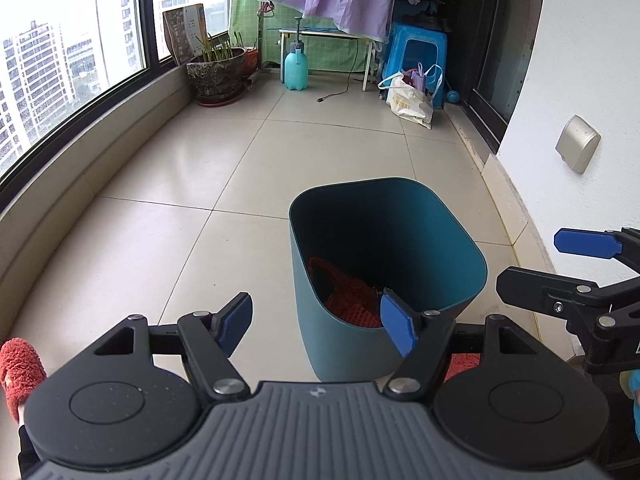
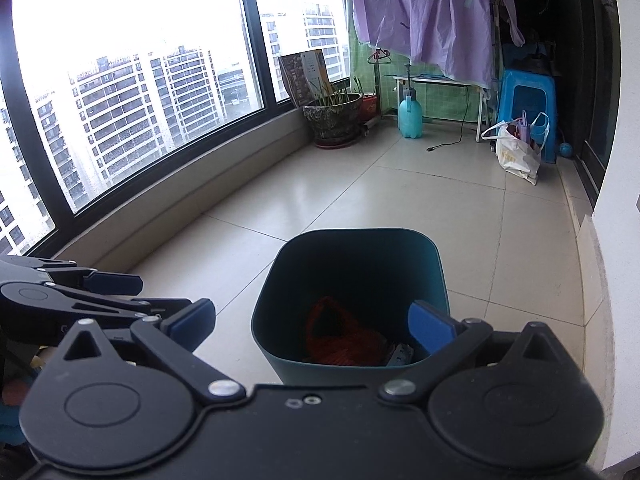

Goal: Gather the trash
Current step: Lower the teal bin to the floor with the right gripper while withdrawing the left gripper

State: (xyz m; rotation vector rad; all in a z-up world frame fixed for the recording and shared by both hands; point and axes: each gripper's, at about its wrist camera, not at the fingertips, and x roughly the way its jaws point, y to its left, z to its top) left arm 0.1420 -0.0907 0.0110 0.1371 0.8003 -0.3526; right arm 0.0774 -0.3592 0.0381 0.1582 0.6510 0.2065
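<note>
Left gripper (image 1: pixel 316 320) and right gripper (image 2: pixel 314 324) both stand spread, nothing between the pads. The teal bin (image 1: pixel 404 208) sits on the tiled floor (image 1: pixel 192 160) at 12 o'clock, holding an orange net (image 1: pixel 352 300). Farther off, at 11 o'clock, stands a plant pot (image 1: pixel 216 72).

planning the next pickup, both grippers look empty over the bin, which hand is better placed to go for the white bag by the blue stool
Right, tentatively. Both the left gripper and right gripper are open and empty above the teal bin, but the white bag lies far off on the right, the right gripper's side.
</note>
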